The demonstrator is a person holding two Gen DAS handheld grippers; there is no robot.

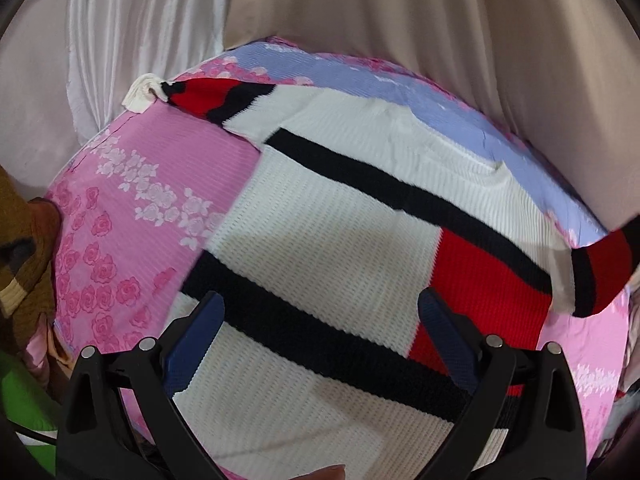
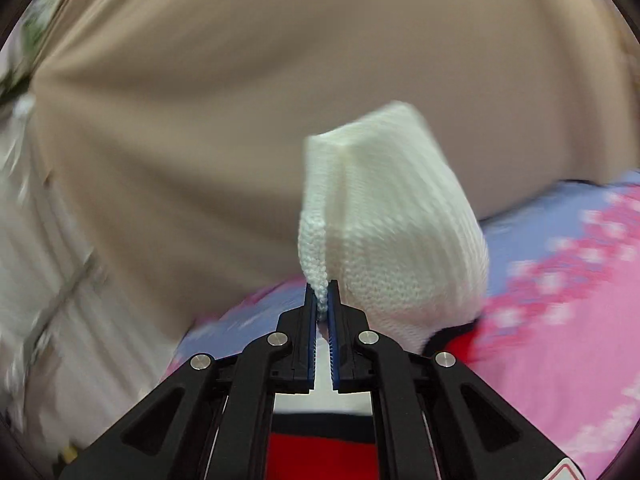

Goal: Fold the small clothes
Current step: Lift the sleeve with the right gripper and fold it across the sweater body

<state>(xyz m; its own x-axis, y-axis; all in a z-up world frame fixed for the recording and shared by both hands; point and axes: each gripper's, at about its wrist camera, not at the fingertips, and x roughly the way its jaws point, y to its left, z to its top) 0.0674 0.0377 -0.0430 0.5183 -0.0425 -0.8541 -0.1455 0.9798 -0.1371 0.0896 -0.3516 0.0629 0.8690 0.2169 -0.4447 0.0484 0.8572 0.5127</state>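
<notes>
Behind the work area I see a tan curtain [image 1: 420,24] hanging in broad folds, with a shiny white drape [image 1: 132,32] beside it on the left of the left wrist view. The surface is a bedsheet [image 1: 132,216] printed with pink and white roses on pink, changing to lilac toward the far edge; it lies taut under the work. At the left rim of that view I note a brown cloth [image 1: 24,240] and a green patch [image 1: 20,396], both too cut off for me to identify. The sweater [image 1: 320,248] lies spread on the sheet: white ribbed knit with black bands and red blocks, one sleeve [image 1: 208,98] running to the far left and ending in a white cuff. My left gripper [image 1: 324,312] hovers over the body of the sweater with its blue-padded fingers wide apart and nothing between them. In the right wrist view, which is blurred at the edges, my right gripper [image 2: 322,294] is pinched on a white knit fold of the sweater [image 2: 384,224], which stands up from the fingertips against the curtain. Red and black knit shows under that gripper. A red-edged label [image 2: 570,472] sits on the gripper body at the lower right; I cannot read any writing on it.
</notes>
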